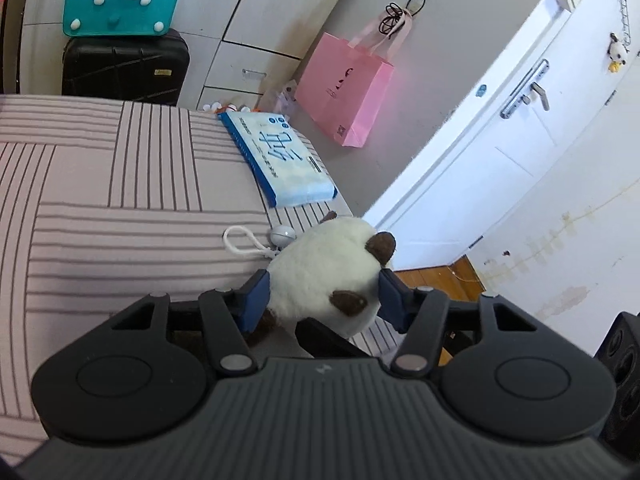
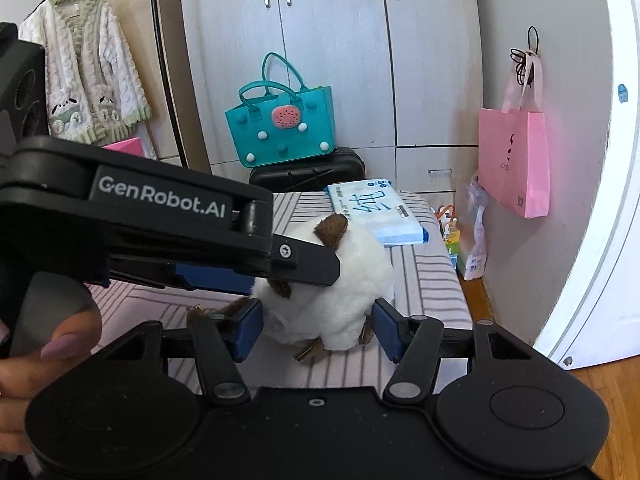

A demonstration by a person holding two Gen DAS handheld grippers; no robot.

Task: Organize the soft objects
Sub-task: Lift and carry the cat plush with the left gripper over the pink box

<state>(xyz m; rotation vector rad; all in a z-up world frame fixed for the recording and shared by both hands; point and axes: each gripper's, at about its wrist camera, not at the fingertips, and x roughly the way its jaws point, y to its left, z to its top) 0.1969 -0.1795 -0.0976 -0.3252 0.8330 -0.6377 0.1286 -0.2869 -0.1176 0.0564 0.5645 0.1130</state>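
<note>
Both pairs of blue fingers (image 1: 256,300) are clamped on one white plush toy (image 1: 324,272): the left gripper (image 1: 324,300) pinches its sides, and the right gripper (image 2: 318,328) squeezes it from another side, the pads pressing into the fur. In the right wrist view the left gripper crosses the picture from the left edge, held by a hand (image 2: 36,356), its upper finger lying over the toy's brown ear.

Going by size, the bed (image 1: 120,200), covered in a pink striped sheet, carries everything. The toy sits near the bed's corner, just beside the edge facing the white door (image 1: 500,152). A blue-and-white tissue pack (image 1: 280,160) lies flat farther along that same edge, near the far corner and apart from the toy. The toy's white cord loop (image 1: 240,240) and small round bell (image 1: 282,236) rest on the sheet, touching the toy.

Beyond the bed's far edge a teal bag (image 1: 120,0) rests on a black suitcase (image 1: 124,68), and a pink paper bag (image 1: 348,92) hangs on the wall.
</note>
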